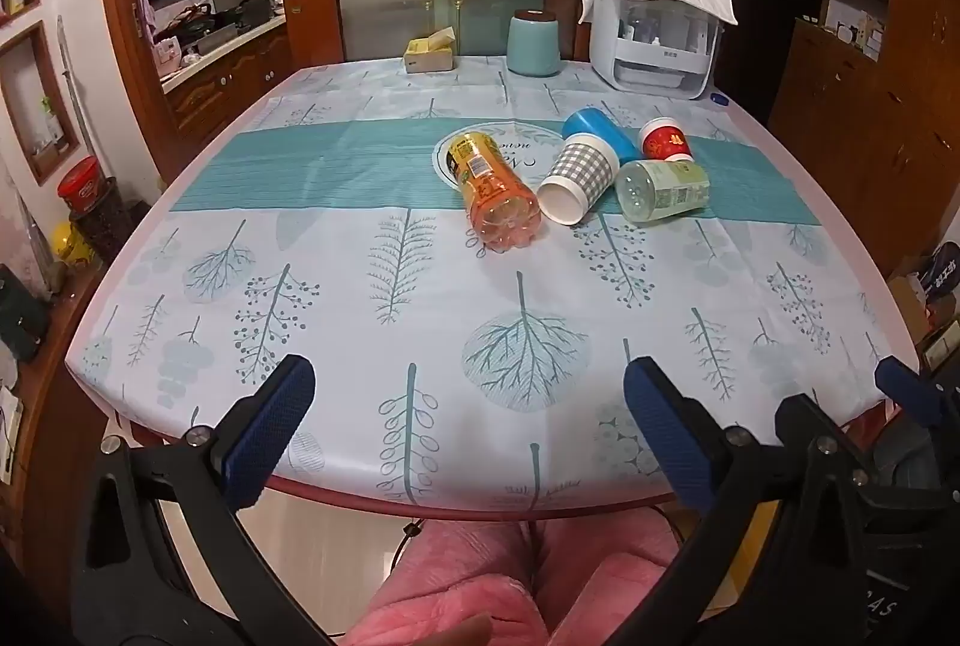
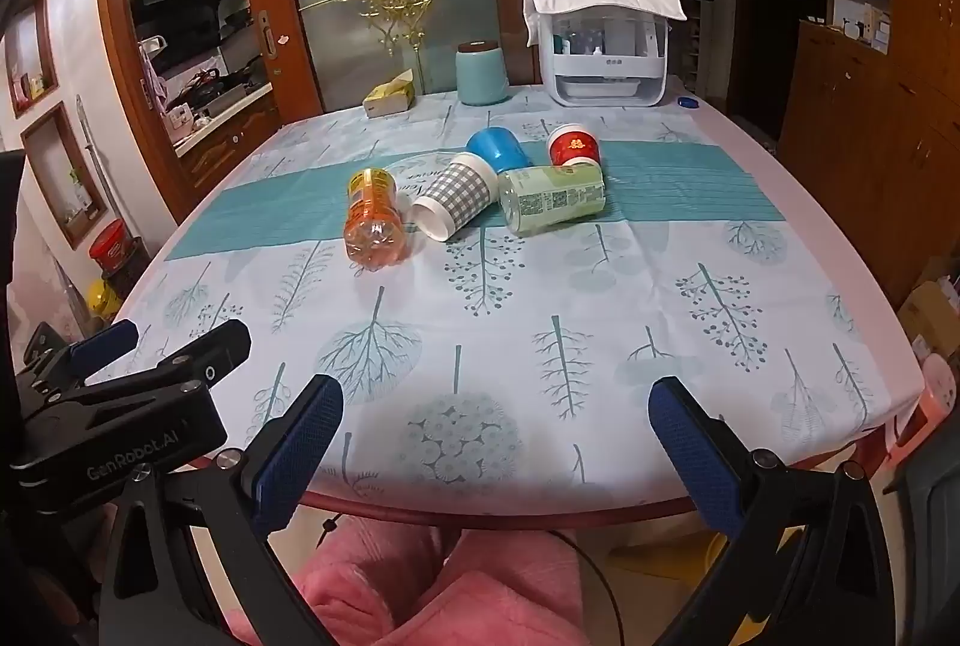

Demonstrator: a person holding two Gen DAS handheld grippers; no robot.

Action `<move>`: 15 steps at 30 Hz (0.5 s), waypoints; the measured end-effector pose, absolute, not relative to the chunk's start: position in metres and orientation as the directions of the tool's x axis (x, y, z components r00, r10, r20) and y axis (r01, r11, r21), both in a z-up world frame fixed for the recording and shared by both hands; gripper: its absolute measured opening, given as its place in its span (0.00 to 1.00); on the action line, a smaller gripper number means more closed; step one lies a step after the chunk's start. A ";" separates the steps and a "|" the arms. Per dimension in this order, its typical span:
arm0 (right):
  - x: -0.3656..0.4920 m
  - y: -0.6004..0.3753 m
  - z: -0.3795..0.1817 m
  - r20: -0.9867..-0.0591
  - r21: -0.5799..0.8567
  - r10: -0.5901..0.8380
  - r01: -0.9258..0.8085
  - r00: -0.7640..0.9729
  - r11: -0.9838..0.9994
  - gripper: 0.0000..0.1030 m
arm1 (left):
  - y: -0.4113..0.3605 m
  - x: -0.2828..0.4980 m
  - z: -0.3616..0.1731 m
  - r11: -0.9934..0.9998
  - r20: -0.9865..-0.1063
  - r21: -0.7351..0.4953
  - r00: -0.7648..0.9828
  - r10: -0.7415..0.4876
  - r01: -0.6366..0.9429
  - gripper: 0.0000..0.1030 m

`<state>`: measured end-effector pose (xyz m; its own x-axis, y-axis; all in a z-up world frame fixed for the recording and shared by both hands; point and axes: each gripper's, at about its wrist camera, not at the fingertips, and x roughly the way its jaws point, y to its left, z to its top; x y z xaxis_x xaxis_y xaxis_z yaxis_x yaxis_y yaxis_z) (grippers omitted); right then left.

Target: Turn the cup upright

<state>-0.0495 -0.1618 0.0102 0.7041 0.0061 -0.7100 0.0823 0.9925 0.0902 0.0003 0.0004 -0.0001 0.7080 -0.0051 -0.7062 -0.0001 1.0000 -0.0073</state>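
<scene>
Several cups and bottles lie grouped on the teal stripe of the table. A grey checked paper cup point(image 1: 579, 178) point(image 2: 457, 202) lies on its side, mouth toward me. A blue cup point(image 1: 597, 130) point(image 2: 497, 150) lies behind it. A red cup point(image 1: 665, 139) point(image 2: 573, 145) stands mouth-down at the right. An orange bottle point(image 1: 493, 187) point(image 2: 372, 220) and a green bottle point(image 1: 663, 190) point(image 2: 552, 198) lie on their sides. My left gripper point(image 1: 468, 424) and right gripper point(image 2: 495, 433) are both open and empty, at the table's near edge, far from the cups.
At the back edge of the table point(image 1: 180, 316) stand a teal canister point(image 1: 534, 45), a yellow tissue box point(image 1: 427, 52) and a white appliance with a towel on it point(image 1: 654, 40). A blue bottle cap point(image 1: 718, 100) lies near it. Pink-clad legs point(image 1: 480, 586) are below the table edge.
</scene>
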 end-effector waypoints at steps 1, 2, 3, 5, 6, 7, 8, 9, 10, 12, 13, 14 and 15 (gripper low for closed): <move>-0.049 -0.162 0.010 -0.710 0.089 0.005 0.082 0.704 0.993 1.00 | 0.000 0.000 0.000 1.000 -0.705 -0.003 0.710 -0.003 0.002 0.99; -0.049 -0.161 0.010 -0.711 0.087 0.004 0.082 0.704 0.993 1.00 | 0.001 0.000 0.000 1.000 -0.705 -0.004 0.710 -0.004 0.002 0.99; -0.049 -0.161 0.010 -0.710 0.088 0.004 0.082 0.704 0.993 1.00 | 0.001 0.001 0.000 1.000 -0.707 -0.006 0.707 -0.005 0.001 0.99; -0.048 -0.161 0.010 -0.714 0.087 0.005 0.082 0.700 0.993 1.00 | 0.003 0.001 -0.004 1.000 -0.715 -0.013 0.699 -0.007 -0.003 0.99; -0.048 -0.161 0.010 -0.715 0.088 0.005 0.083 0.700 0.993 1.00 | 0.004 0.001 -0.006 1.000 -0.719 -0.016 0.695 -0.008 -0.005 0.99; -0.048 -0.160 0.007 -0.715 0.087 0.005 0.082 0.699 0.993 1.00 | 0.005 0.001 -0.007 1.000 -0.723 -0.021 0.691 -0.011 -0.006 0.99; -0.046 -0.159 0.006 -0.716 0.087 0.005 0.081 0.698 0.993 1.00 | 0.007 0.002 -0.008 1.000 -0.726 -0.029 0.687 -0.017 -0.007 0.99; -0.049 -0.159 0.008 -0.717 0.088 0.007 0.081 0.697 0.993 1.00 | 0.006 0.003 -0.009 1.000 -0.729 -0.028 0.684 -0.018 -0.004 0.99; -0.050 -0.159 0.008 -0.716 0.090 0.008 0.080 0.698 0.993 1.00 | 0.008 0.004 -0.010 0.999 -0.732 -0.038 0.681 -0.027 -0.002 0.99; -0.049 -0.157 0.007 -0.717 0.090 0.009 0.080 0.697 0.993 1.00 | 0.005 0.007 -0.011 1.000 -0.736 -0.030 0.677 -0.026 0.005 0.99; -0.048 -0.157 0.007 -0.719 0.089 0.007 0.082 0.695 0.993 1.00 | 0.006 0.007 -0.011 1.000 -0.735 -0.030 0.677 -0.025 0.005 0.99; -0.046 -0.156 0.003 -0.720 0.089 0.008 0.081 0.694 0.993 1.00 | 0.007 0.008 -0.012 1.000 -0.736 -0.030 0.677 -0.025 0.005 0.99; -0.045 -0.157 0.002 -0.720 0.089 0.008 0.081 0.694 0.993 1.00 | 0.007 0.008 -0.012 1.000 -0.737 -0.031 0.676 -0.026 0.005 0.99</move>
<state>-0.0453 -0.1567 0.0022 0.6936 0.0084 -0.7203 0.0809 0.9927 0.0895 0.0085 0.0072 -0.0122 0.6759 -0.0260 -0.7365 0.0052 0.9995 -0.0305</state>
